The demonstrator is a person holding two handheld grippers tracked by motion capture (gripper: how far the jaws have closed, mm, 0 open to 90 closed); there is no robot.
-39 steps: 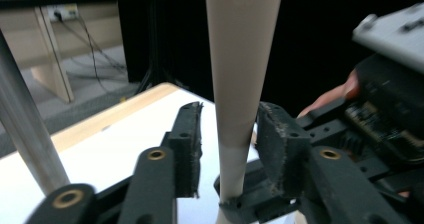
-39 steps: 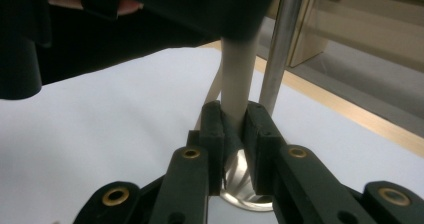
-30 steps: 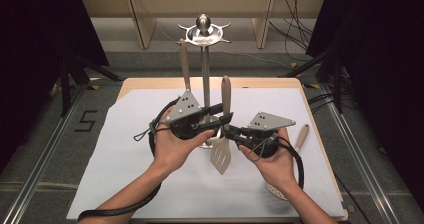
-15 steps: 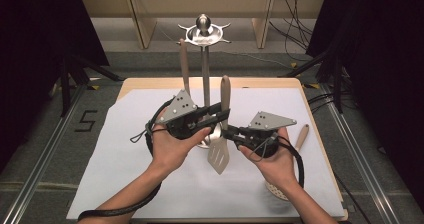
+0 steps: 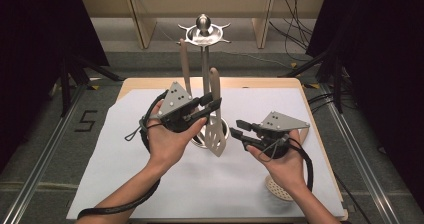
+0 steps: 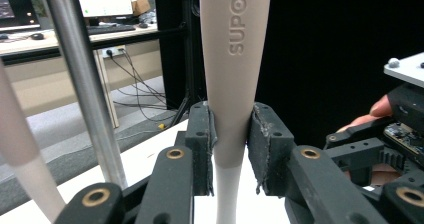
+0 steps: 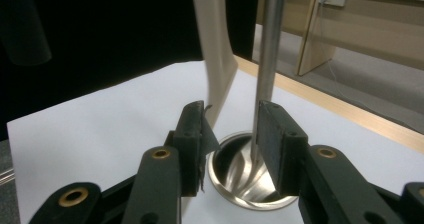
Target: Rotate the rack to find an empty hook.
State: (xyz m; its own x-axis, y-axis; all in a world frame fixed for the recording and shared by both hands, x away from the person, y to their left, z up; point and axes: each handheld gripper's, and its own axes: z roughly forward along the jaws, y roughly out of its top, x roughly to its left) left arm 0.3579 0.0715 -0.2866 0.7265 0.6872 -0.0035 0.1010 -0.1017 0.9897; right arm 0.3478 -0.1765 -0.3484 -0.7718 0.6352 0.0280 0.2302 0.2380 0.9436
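Clamping the beige slotted spatula by its handle, left gripper holds it upright beside the steel utensil stand over the white sheet. Right gripper, jaws just opened and empty, sits just right of the blade.

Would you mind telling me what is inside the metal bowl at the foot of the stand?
The bowl holds the foot of the steel pole; its polished bottom looks otherwise bare. The right gripper covers part of it.

Wooden table, white sheet spread over it, steel stand base and slotted utensil on the sheet
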